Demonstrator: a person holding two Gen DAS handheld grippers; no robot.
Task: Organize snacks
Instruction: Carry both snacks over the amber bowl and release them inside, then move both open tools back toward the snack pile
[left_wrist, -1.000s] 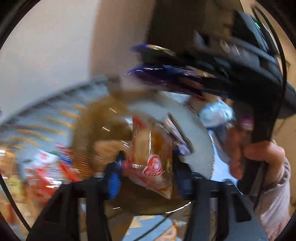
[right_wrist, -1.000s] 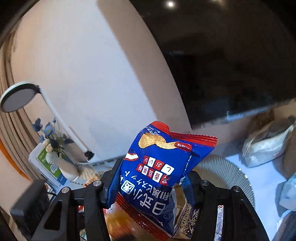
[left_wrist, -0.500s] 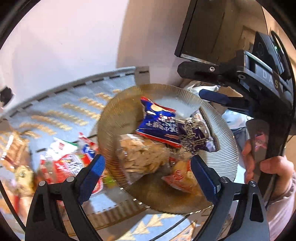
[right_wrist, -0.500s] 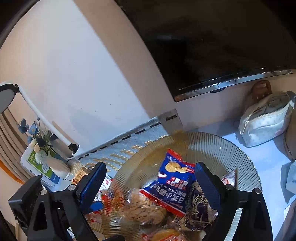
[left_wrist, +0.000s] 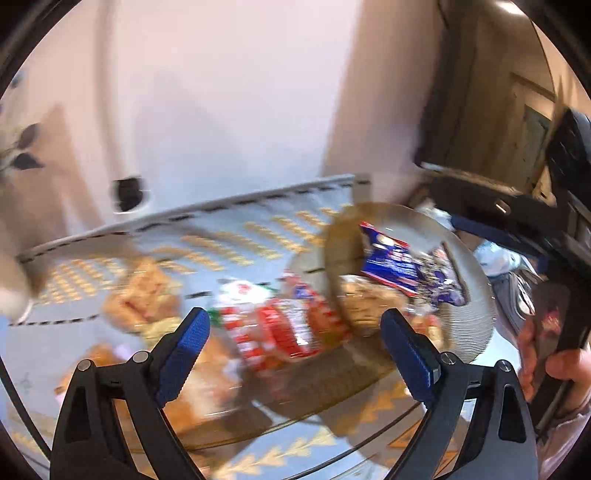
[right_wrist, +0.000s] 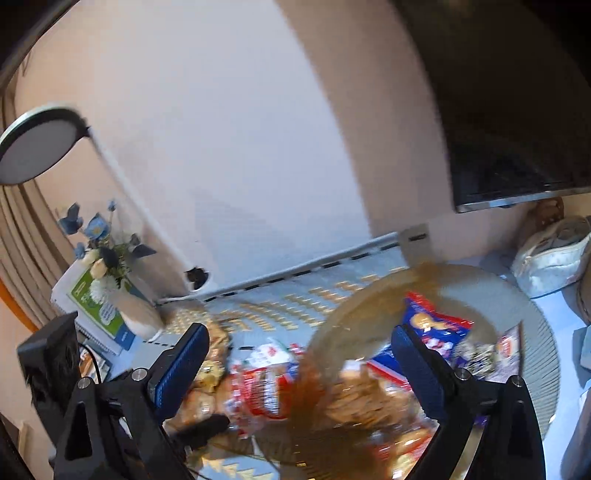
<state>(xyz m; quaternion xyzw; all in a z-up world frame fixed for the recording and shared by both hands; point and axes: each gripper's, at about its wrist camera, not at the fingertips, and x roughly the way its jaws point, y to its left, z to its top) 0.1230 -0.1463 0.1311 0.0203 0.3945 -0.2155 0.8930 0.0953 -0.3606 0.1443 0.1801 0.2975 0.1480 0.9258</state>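
A ribbed glass bowl (left_wrist: 476, 321) (right_wrist: 539, 332) holds several snack packets, with a blue and red packet (left_wrist: 388, 264) (right_wrist: 436, 325) on top. Red and white packets (left_wrist: 266, 328) (right_wrist: 258, 387) and golden ones (left_wrist: 140, 299) lie on the blue patterned cloth left of the bowl. My left gripper (left_wrist: 293, 354) is open and empty, above the loose packets. My right gripper (right_wrist: 301, 365) is open and empty, over the bowl's left rim. It also shows at the right of the left wrist view (left_wrist: 517, 236). Both views are blurred.
A vase of blue and white flowers (right_wrist: 122, 291) and a white lamp (right_wrist: 33, 144) stand at the back left by the wall. A dark screen (right_wrist: 517, 110) hangs at the right. A white bag (right_wrist: 554, 254) lies behind the bowl.
Both grippers opened and dropped their packets into the bowl: the orange one from the left, the blue one from the right. Both have since swung left towards the loose packets.
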